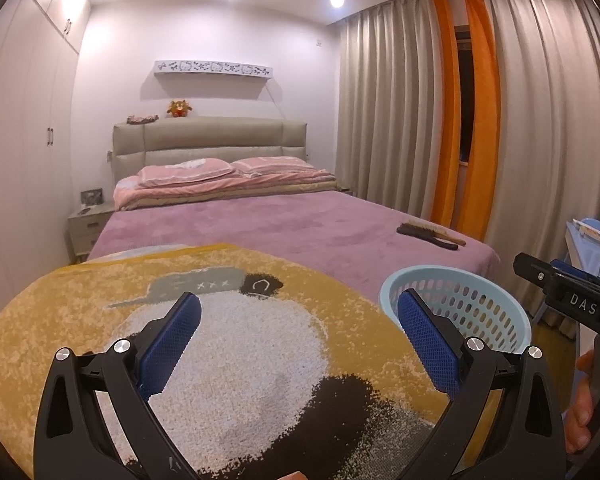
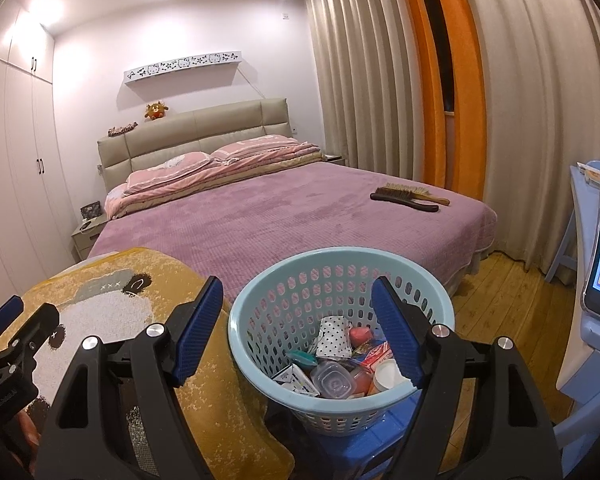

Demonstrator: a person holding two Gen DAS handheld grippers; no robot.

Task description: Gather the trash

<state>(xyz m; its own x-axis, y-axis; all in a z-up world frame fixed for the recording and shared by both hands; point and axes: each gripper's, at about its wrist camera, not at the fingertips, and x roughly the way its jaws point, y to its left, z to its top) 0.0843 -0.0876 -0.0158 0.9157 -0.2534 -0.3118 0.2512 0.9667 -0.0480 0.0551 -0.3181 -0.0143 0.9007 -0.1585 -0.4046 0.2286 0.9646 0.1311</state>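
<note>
Left gripper (image 1: 300, 320): jaws spread wide, nothing between the blue pads (image 1: 172, 344). It hangs above the yellow panda-pattern rug (image 1: 228, 380), which is draped over the foot of the bed (image 1: 280, 232). In the right wrist view the same gripper shows at 9 o'clock, low at the frame edge (image 2: 4, 320).

Right gripper (image 2: 298, 316): jaws spread wide, nothing held. It is positioned over the light blue basket (image 2: 260, 292) — the left pad (image 2: 196, 332) is seen over the rug just beside the basket rim, and the right pad (image 2: 396, 332) is seen across the basket opening. Whether either pad touches the basket cannot be told.

Task items: the trash (image 2: 336, 364) lies inside the basket, at 6 o'clock in the right wrist view. Visible pieces include a polka-dot paper cup (image 2: 334, 338), a clear plastic container (image 2: 334, 380), small cartons and wrappers. The basket stands on a blue stool (image 2: 364, 444), touching the rug's edge at its 9 o'clock side. In the left wrist view the basket (image 1: 484, 308) appears at 4 o'clock, behind the right-hand pad.

Surroundings: two brushes (image 2: 410, 196) lie on the purple bedspread at 2 o'clock — well apart from the basket. Pink pillows (image 2: 172, 168) rest against the headboard at 11 o'clock. Curtains (image 2: 380, 80) hang at 1 o'clock.
</note>
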